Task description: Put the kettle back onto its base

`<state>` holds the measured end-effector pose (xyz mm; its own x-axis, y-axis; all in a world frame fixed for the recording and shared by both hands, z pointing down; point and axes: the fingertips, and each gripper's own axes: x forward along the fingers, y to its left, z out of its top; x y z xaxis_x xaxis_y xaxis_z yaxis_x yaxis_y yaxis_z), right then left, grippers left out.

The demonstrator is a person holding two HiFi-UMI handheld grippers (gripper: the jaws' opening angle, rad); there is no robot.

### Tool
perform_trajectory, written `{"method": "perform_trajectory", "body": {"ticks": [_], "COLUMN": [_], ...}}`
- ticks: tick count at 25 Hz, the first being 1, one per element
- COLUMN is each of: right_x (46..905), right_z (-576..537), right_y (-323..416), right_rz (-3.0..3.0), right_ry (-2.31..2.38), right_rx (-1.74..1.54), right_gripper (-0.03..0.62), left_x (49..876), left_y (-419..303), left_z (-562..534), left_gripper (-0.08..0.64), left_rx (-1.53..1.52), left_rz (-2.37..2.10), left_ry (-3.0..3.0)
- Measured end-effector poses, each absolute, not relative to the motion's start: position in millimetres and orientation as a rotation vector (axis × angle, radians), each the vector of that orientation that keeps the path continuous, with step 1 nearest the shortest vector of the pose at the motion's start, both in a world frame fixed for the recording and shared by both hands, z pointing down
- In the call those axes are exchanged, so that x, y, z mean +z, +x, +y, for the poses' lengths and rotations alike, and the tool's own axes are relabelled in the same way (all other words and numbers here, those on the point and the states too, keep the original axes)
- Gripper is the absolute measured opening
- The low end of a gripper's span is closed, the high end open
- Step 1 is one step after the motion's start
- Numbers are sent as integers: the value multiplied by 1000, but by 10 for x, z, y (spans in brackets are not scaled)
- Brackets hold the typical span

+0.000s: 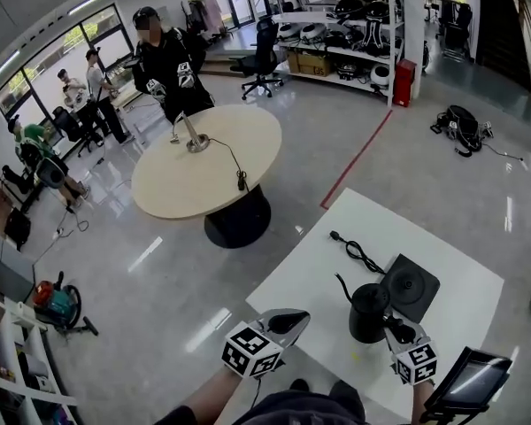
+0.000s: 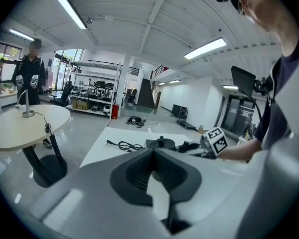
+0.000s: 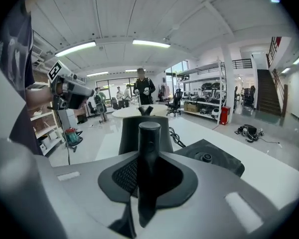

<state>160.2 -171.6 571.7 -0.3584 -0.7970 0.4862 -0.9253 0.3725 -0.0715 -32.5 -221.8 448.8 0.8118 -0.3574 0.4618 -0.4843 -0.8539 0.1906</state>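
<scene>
Kettle (image 1: pixel 369 312) handle in R tool (image 1: pixel 398 330)

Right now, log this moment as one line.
right gripper: shut on kettle handle | left gripper: shut, empty | kettle: beside base, not seated

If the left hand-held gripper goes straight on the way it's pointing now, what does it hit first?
Most likely the kettle, which the right hand-held gripper holds beside the base. The left hand-held gripper tilts downward, though, so it might touch the white surface first; depth is unclear.
</scene>
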Motion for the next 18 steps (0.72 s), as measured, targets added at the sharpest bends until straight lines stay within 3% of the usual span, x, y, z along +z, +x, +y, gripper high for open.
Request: {"method": "perform_trajectory", "body": {"ticks": [18], "right_x": [4965], "right_z": [-1884], "right_y": [1488], "right_rz": [-2458], "right_ry": [1562], "right_rx": [514], "right_gripper": [52], "left_x": [4439], "left_y": [-527], "left_z": [-2182], "left_gripper": [2], "left_rx": [501], "left_rz": [-679], "left_ry": [2679]}}
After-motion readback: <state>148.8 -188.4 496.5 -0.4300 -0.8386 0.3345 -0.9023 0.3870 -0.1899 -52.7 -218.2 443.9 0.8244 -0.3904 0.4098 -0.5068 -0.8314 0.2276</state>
